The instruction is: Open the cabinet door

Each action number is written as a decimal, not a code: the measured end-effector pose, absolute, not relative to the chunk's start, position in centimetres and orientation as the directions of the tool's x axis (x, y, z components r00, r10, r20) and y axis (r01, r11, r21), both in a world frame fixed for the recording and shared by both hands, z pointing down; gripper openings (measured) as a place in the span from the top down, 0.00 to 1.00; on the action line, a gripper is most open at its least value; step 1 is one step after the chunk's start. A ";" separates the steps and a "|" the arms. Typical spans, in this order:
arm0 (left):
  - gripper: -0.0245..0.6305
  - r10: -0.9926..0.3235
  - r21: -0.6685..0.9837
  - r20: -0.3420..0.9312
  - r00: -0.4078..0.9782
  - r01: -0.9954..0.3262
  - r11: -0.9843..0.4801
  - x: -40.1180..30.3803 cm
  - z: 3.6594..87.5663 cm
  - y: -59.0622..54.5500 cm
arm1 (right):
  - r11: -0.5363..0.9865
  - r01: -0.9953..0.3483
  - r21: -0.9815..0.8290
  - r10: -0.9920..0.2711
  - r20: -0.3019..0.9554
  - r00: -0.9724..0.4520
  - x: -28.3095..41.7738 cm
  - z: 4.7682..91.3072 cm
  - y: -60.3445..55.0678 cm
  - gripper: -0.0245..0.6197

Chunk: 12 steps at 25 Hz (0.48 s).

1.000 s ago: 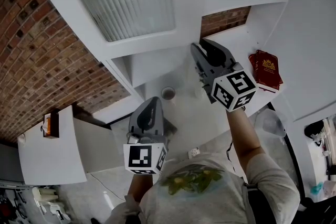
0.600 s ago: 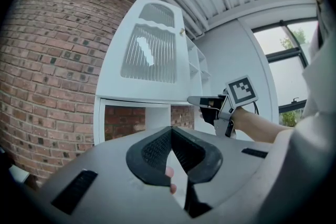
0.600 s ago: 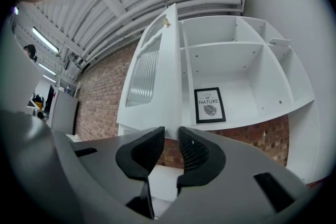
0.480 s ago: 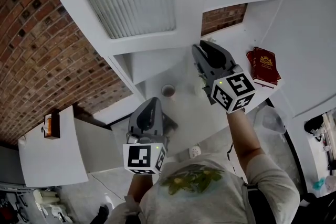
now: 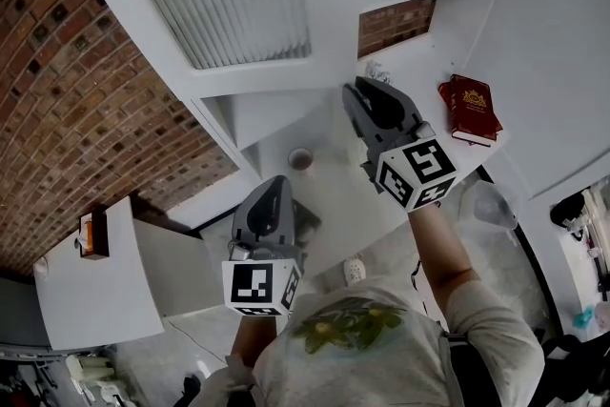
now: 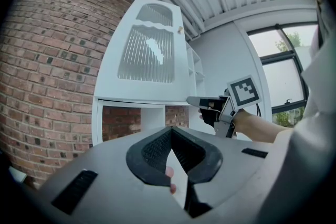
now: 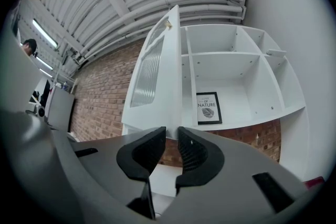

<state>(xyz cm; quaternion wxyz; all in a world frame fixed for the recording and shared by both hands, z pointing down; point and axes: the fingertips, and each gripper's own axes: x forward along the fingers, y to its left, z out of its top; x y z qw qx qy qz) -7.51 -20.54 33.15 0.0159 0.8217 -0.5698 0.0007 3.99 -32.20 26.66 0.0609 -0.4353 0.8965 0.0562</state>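
My right gripper (image 7: 170, 134) hides part of the lower edge of the cabinet door (image 7: 157, 76). On the framed print (image 7: 208, 108), the smaller lettering is too small to read.

The head view looks steeply down from above the person, past the left gripper (image 5: 275, 180) and the right gripper (image 5: 361, 87), onto the white cabinet's counter (image 5: 324, 195). The left gripper view sits close behind its own jaws and faces level toward the cabinet door (image 6: 146, 55), with the right gripper at its right side. The right gripper view is tilted a little upward and sees the same door nearly edge-on, beside the open shelves (image 7: 236, 71). All three views share the door.
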 end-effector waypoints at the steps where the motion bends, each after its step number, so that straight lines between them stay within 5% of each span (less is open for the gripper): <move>1: 0.95 -0.935 0.025 0.019 0.354 -0.935 -0.353 -7.5 33.1 -20.4 | 0.610 -0.791 0.051 -0.777 -0.158 -0.610 4.0 26.7 -32.0 0.84; 12: 0.95 -0.922 0.024 0.016 0.387 -0.922 -0.386 -7.4 33.0 -19.4 | 0.544 -0.834 0.099 -0.818 -0.159 -0.552 3.8 26.6 -29.9 0.85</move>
